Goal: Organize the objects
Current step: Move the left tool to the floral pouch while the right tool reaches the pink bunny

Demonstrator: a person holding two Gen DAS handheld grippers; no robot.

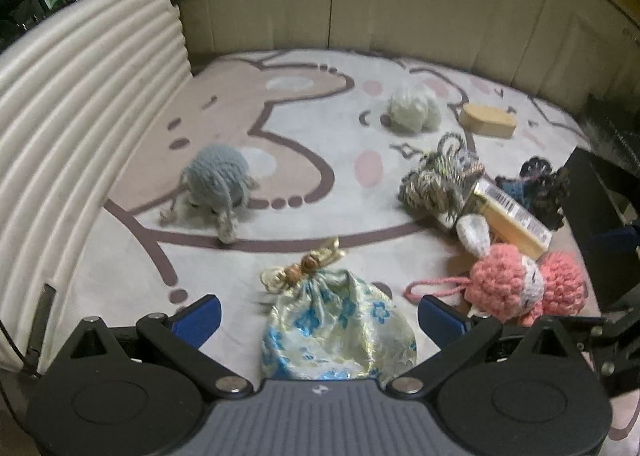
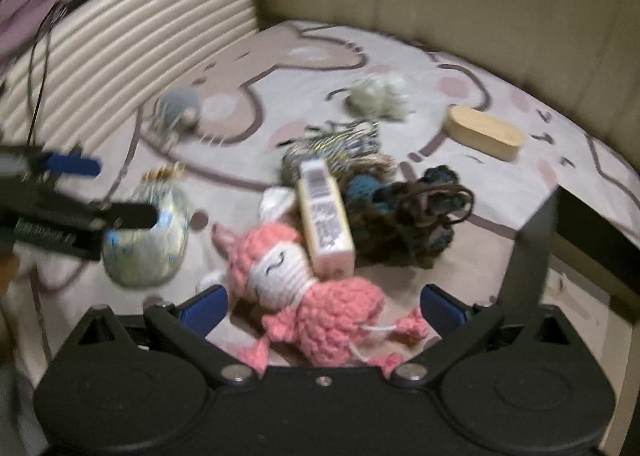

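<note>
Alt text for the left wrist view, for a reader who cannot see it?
The left tongs are open around a floral drawstring pouch lying on a cartoon-print mat. Right of it lies a pink crochet doll; farther off are a grey crochet toy, a white yarn toy and a wooden block.

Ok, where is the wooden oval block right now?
The wooden oval block lies at the far right of the patterned mat in both wrist views, just right of the white yarn toy and apart from the central pile.
</note>
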